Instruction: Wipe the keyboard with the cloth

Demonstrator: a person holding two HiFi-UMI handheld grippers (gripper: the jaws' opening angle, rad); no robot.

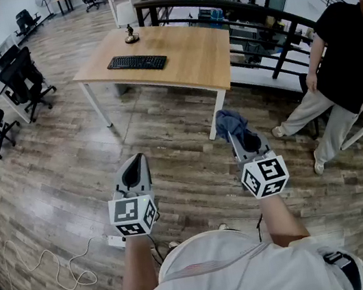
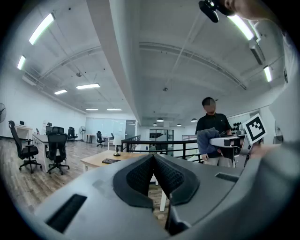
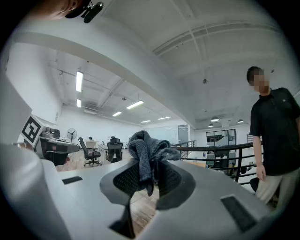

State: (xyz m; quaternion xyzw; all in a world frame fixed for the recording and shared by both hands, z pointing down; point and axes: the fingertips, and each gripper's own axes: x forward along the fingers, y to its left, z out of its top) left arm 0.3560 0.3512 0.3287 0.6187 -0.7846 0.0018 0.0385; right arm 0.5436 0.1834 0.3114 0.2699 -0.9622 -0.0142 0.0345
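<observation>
A black keyboard [image 1: 137, 62] lies on a light wooden table [image 1: 195, 62] some way ahead of me, also small in the left gripper view as the keyboard [image 2: 110, 161]. My right gripper [image 1: 243, 138] is shut on a crumpled grey-blue cloth [image 1: 231, 124], which sticks up between the jaws as the cloth [image 3: 146, 152]. My left gripper [image 1: 135, 171] is shut with nothing in it, the pads [image 2: 140, 176] pressed together. Both grippers hang over the wooden floor, well short of the table.
A small lamp [image 1: 130, 34] stands on the table behind the keyboard. A person in a black shirt [image 1: 344, 60] stands at the right by a black railing [image 1: 242, 15]. Office chairs [image 1: 24, 81] and desks are at the left. A white cable [image 1: 43, 266] lies on the floor.
</observation>
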